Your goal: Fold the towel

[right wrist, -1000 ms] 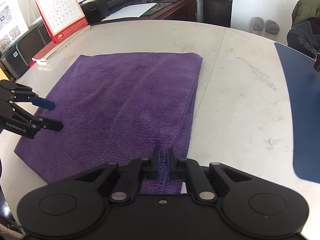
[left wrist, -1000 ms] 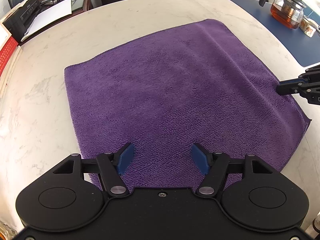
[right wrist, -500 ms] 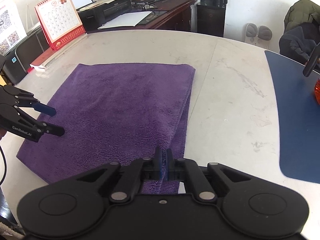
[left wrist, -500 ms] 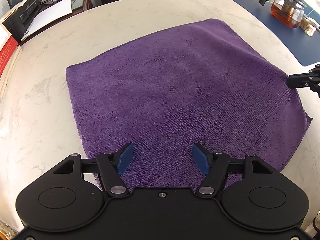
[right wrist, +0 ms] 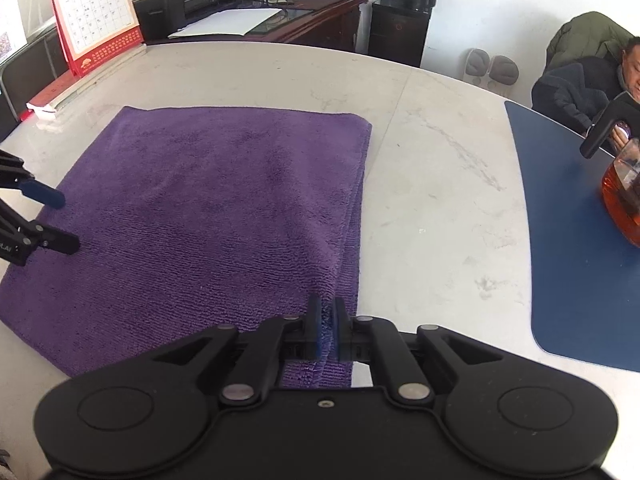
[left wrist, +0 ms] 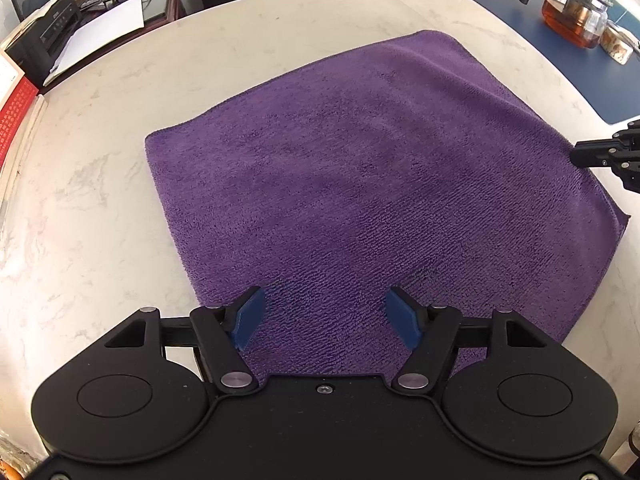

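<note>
The purple towel [left wrist: 380, 200] lies flat on the marble table [left wrist: 100, 200]; it is soft, light and limp, so grip corners or edges. The right gripper [right wrist: 326, 330] is pinched, apparently on the towel's near edge. The left gripper [left wrist: 324, 318] hangs wide above the cloth, holding nothing.

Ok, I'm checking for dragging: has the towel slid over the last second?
Yes: the towel has slid right in the left wrist view, its left edge farther from the printer.
</note>
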A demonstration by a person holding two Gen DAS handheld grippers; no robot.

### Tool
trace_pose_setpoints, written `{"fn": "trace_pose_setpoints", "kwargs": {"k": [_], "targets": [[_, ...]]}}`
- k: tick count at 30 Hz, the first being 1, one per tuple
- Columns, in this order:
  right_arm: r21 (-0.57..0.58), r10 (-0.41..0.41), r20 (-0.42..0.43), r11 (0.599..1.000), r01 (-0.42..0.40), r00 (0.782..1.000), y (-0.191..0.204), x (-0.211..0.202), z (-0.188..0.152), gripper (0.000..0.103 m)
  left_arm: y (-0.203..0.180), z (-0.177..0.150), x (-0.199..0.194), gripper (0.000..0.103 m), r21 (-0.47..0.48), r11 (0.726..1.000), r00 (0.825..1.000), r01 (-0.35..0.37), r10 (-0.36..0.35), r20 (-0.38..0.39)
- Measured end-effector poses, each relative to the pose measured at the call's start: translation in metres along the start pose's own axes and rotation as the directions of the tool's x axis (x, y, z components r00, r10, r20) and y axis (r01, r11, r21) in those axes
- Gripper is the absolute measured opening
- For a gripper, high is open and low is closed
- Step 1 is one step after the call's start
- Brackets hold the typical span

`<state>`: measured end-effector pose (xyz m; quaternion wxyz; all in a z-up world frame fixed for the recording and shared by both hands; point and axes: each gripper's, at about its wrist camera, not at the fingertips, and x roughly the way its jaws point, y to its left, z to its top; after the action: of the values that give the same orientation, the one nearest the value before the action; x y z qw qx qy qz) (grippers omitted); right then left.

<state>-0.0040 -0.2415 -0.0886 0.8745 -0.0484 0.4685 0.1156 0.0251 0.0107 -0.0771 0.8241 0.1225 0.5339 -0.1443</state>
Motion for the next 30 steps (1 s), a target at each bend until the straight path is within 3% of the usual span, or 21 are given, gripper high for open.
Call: {"fn": "trace_pose_setpoints", "kwargs": {"k": [6, 13, 16, 19, 30], "targets": [[0.070, 0.002, 0.030, 0.998, -0.004, 1.000, -0.016, 0.001, 0.015, 0.008, 0.003, -0.004, -0.002, 0.068, 0.000, 1.000, 1.000, 0.001, -0.001, 0.003], [-0.088, 0.066, 0.035, 0.994, -0.063, 0.997, -0.002, 0.022, 0.028, 0.008, 0.002, -0.003, -0.003, 0.070, 0.000, 1.000, 1.000, -0.001, 0.001, -0.003], [-0.145, 0.024, 0.022, 0.989, -0.021, 0.999, -0.003, 0.030, 0.026, 0.009, 0.003, -0.002, -0.002, 0.072, -0.003, 1.000, 1.000, 0.001, -0.001, -0.007], [-0.088, 0.017, 0.022, 0.996, -0.015, 1.000, -0.016, 0.030, 0.031, 0.017, 0.003, -0.001, 0.000, 0.073, -0.001, 1.000, 1.000, 0.001, -0.001, -0.009], [-0.026, 0.078, 0.024, 0.997, -0.077, 0.997, -0.023, 0.047, 0.053, 0.017, 0.004, 0.002, 0.003, 0.076, -0.002, 1.000, 1.000, 0.004, -0.004, -0.023]]}}
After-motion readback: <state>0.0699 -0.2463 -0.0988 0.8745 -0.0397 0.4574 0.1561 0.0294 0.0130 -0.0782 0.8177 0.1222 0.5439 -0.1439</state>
